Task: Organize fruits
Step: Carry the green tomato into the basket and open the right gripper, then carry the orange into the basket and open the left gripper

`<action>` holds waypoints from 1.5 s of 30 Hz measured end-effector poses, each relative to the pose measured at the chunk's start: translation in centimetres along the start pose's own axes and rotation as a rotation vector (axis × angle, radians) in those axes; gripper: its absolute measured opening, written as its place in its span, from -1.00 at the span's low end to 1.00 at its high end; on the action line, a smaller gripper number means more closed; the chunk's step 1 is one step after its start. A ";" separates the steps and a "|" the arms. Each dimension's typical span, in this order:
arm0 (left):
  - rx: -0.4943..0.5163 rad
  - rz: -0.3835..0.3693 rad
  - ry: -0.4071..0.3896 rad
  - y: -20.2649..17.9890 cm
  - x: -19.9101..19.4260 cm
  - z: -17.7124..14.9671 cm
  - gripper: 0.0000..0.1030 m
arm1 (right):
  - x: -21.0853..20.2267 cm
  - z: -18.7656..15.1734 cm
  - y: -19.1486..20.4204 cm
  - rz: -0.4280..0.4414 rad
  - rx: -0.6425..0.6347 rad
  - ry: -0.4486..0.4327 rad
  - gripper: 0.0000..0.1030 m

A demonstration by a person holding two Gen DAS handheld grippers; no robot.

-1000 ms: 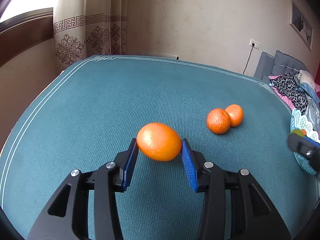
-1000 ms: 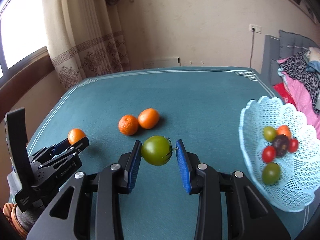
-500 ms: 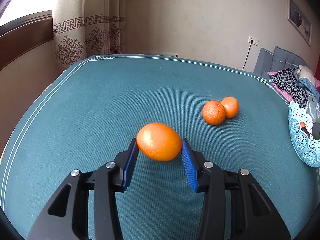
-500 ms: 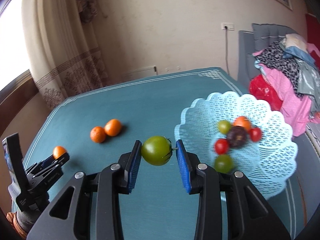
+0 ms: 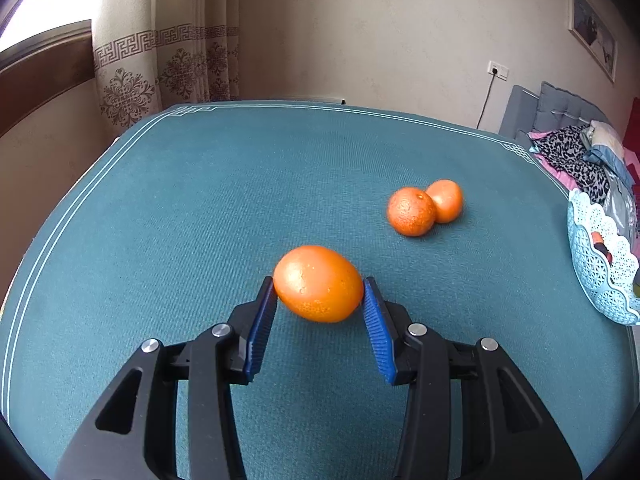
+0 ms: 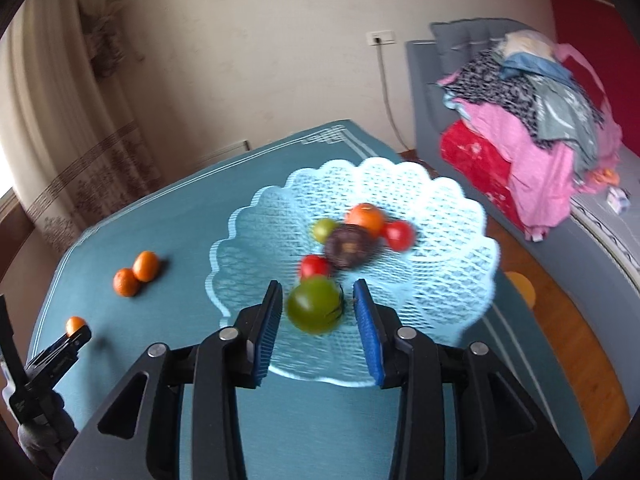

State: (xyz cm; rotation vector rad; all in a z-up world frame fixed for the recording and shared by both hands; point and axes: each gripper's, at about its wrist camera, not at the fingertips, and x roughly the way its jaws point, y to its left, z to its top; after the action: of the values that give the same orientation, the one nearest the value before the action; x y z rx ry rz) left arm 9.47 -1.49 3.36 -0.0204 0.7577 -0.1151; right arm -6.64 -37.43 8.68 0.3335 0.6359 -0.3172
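Note:
My left gripper [image 5: 319, 285] is shut on a large orange [image 5: 318, 283] and holds it above the teal table [image 5: 200, 220]. Two smaller oranges [image 5: 411, 211] lie touching each other further right. My right gripper [image 6: 316, 296] hangs over the near part of the light-blue lace basket [image 6: 440, 280]. A blurred green tomato [image 6: 314, 305] sits between its blue pads; a gap shows on its right side, and I cannot tell whether it is still gripped. Several small fruits [image 6: 348, 246] lie in the basket. The left gripper with its orange [image 6: 75, 325] shows at far left.
The basket's rim [image 5: 596, 264] shows at the right edge of the left wrist view. The two oranges [image 6: 136, 274] lie left of the basket. A bed with piled clothes [image 6: 532, 120] stands to the right. Curtains [image 5: 160, 72] and wall lie behind the table.
My right gripper swung right from the table's middle to over the basket with the green tomato. The left gripper has hardly moved and still holds its orange.

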 end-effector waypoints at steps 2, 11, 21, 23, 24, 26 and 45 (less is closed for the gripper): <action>0.019 -0.006 -0.002 -0.6 -0.2 0.1 -0.13 | -0.2 -0.2 -0.7 -0.011 0.012 -0.010 -0.08; 0.077 -0.088 -0.034 -4.4 -2.5 0.9 -0.13 | -1.6 -1.2 -2.4 -0.039 0.025 -0.065 -0.08; 0.161 -0.211 -0.046 -11.7 -4.1 1.8 -0.13 | -3.3 -2.1 -2.8 -0.067 -0.021 -0.152 0.13; 0.180 -0.243 -0.047 -13.3 -4.3 1.9 -0.13 | -3.3 -2.3 -3.0 -0.065 -0.021 -0.152 0.13; 0.188 -0.254 -0.047 -13.8 -4.5 1.9 -0.13 | -3.3 -2.4 -3.2 -0.061 -0.017 -0.151 0.13; 0.210 -0.283 -0.050 -15.4 -4.8 2.0 -0.13 | -3.2 -2.6 -3.7 -0.054 -0.002 -0.149 0.13; 0.307 -0.400 -0.067 -23.6 -4.8 1.8 0.56 | -3.1 -3.2 -5.3 -0.020 0.041 -0.142 0.13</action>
State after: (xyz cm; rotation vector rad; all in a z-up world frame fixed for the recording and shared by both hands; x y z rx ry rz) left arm 4.98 -24.47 9.33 0.1164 0.6549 -0.6071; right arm -12.73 -40.39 7.12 0.3407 0.4937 -0.3704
